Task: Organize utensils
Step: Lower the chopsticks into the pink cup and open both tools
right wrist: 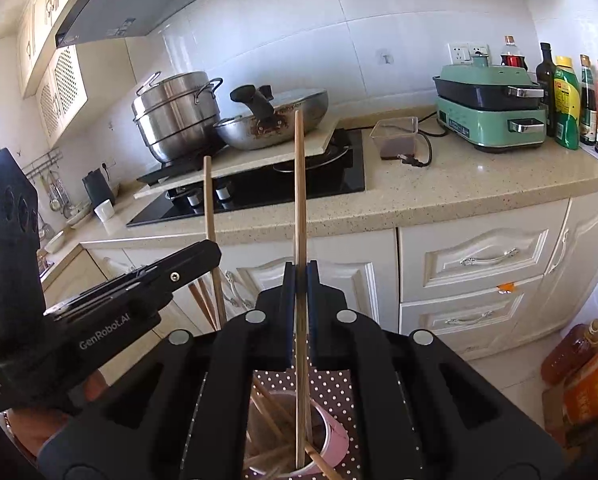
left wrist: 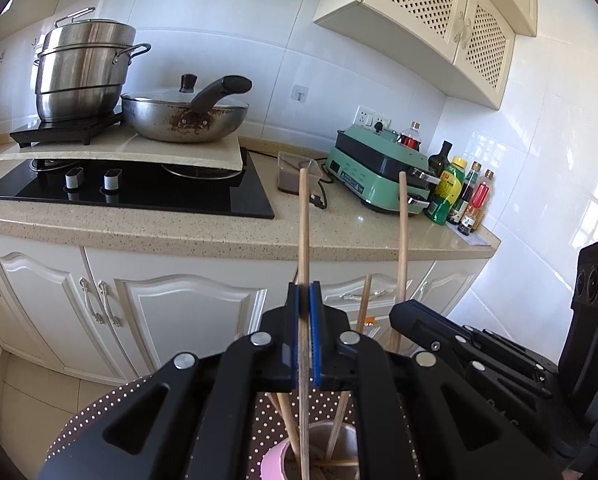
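My left gripper (left wrist: 304,294) is shut on a wooden chopstick (left wrist: 303,232) held upright, its lower end in a pink-rimmed cup (left wrist: 273,458) on a brown polka-dot cloth (left wrist: 83,424). My right gripper (right wrist: 300,276) is shut on another upright chopstick (right wrist: 299,200), its lower end in the same cup (right wrist: 335,436). Several more chopsticks lean in the cup (right wrist: 271,408). The right gripper shows at the right in the left wrist view (left wrist: 409,312), with its chopstick (left wrist: 402,232). The left gripper shows at the left in the right wrist view (right wrist: 207,254), with its chopstick (right wrist: 209,208).
Beyond stands a kitchen counter (left wrist: 203,236) with a black hob (left wrist: 139,196), a steel steamer pot (left wrist: 79,72), a wok (left wrist: 183,120), a green electric cooker (left wrist: 379,168), a small clear container (left wrist: 297,176) and sauce bottles (left wrist: 459,196). White cabinets (right wrist: 475,280) are below. Bottles and boxes (right wrist: 579,364) sit on the floor.
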Demonstrator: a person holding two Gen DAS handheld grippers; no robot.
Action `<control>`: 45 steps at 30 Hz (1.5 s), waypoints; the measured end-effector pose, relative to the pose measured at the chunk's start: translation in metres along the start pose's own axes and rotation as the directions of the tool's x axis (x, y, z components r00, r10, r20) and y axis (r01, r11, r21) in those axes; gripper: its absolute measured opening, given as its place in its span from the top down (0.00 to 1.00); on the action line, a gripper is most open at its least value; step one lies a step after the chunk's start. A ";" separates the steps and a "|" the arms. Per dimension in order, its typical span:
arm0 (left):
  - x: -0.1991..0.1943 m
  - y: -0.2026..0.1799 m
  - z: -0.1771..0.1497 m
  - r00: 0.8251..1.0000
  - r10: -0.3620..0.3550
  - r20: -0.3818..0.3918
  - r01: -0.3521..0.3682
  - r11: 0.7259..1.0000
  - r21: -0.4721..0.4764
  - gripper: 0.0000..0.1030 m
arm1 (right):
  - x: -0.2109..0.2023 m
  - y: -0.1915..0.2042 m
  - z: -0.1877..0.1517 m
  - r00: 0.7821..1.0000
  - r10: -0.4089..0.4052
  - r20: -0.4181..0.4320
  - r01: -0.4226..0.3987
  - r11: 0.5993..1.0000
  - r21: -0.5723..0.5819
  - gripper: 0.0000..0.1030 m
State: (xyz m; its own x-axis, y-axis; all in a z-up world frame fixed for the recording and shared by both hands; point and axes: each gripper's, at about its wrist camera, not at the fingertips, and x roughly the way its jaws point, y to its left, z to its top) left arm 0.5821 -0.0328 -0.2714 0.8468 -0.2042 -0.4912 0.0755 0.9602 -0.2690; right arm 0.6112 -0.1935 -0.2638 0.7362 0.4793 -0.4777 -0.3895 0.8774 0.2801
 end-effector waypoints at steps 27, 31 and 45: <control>-0.046 0.006 -0.050 0.987 -0.024 -0.157 0.021 1.000 -0.022 0.95 | -0.037 0.018 -0.059 0.988 -0.062 -0.139 0.064 0.998 0.013 0.94; -0.050 0.004 -0.053 0.985 -0.029 -0.172 0.024 0.999 -0.032 0.92 | -0.040 0.020 -0.060 0.987 -0.063 -0.149 0.067 0.997 0.026 0.93; -0.076 -0.001 -0.047 0.987 -0.031 -0.155 0.027 0.999 -0.031 0.75 | -0.062 0.038 -0.051 0.990 -0.059 -0.128 0.064 0.997 0.036 0.92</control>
State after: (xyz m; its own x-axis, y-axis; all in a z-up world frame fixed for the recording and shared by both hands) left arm 0.4926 -0.0272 -0.2726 0.7524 -0.2613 -0.6046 0.0817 0.9479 -0.3079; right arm 0.5218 -0.1887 -0.2661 0.6812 0.4257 -0.5956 -0.3215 0.9049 0.2791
